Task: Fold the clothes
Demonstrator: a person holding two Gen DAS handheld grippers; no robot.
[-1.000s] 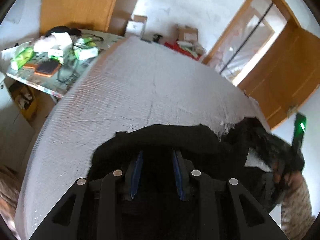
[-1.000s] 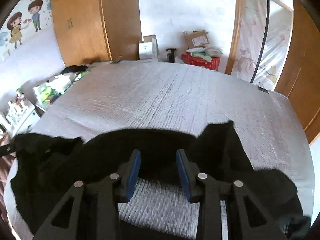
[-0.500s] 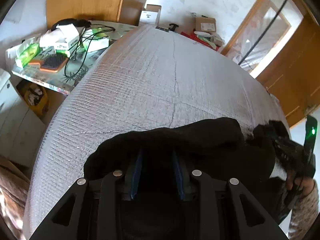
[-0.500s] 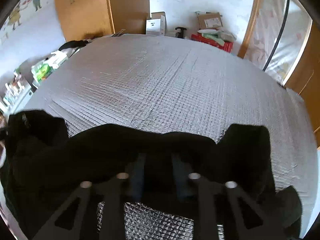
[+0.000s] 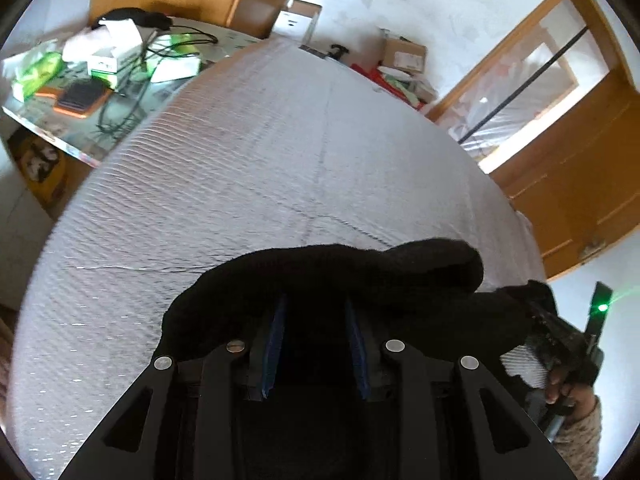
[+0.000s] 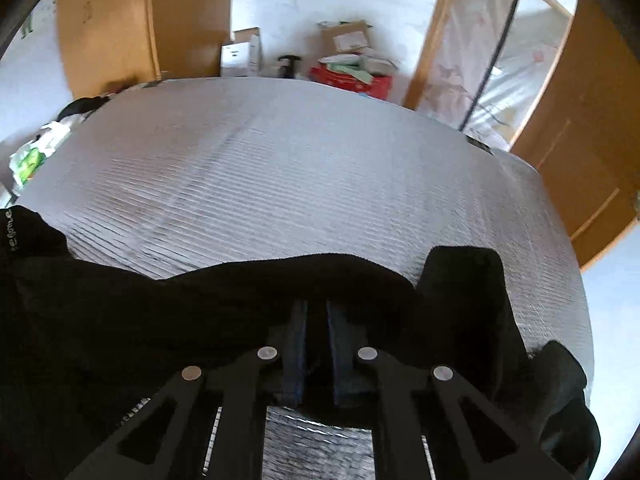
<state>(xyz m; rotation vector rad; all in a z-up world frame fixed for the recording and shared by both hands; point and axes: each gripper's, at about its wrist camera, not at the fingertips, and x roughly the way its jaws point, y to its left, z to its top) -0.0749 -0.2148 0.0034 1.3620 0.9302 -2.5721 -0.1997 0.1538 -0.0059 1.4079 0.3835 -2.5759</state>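
A black garment (image 5: 400,272) lies bunched at the near edge of a grey quilted bed (image 5: 280,140). My left gripper (image 5: 316,300) grips a thick fold of it; the cloth drapes over the fingertips and fills the gap between the blue pads. In the right wrist view the same garment (image 6: 120,320) spreads across the near side of the bed (image 6: 280,160). My right gripper (image 6: 316,304) has its jaws closing to a narrow gap, with the garment's edge pinched between the pads. The garment stretches between the two grippers. A hand (image 5: 568,396) holds the right gripper at the far right.
A cluttered side table (image 5: 100,72) with boxes and cables stands left of the bed. Cardboard boxes (image 5: 400,56) and a red box (image 6: 352,76) sit on the floor beyond the far edge. A wooden door (image 5: 580,160) is at the right.
My right gripper's jaws went from wide apart over bare bed to nearly together on the garment's edge. The garment now hangs taut between both grippers. The left gripper kept its hold.
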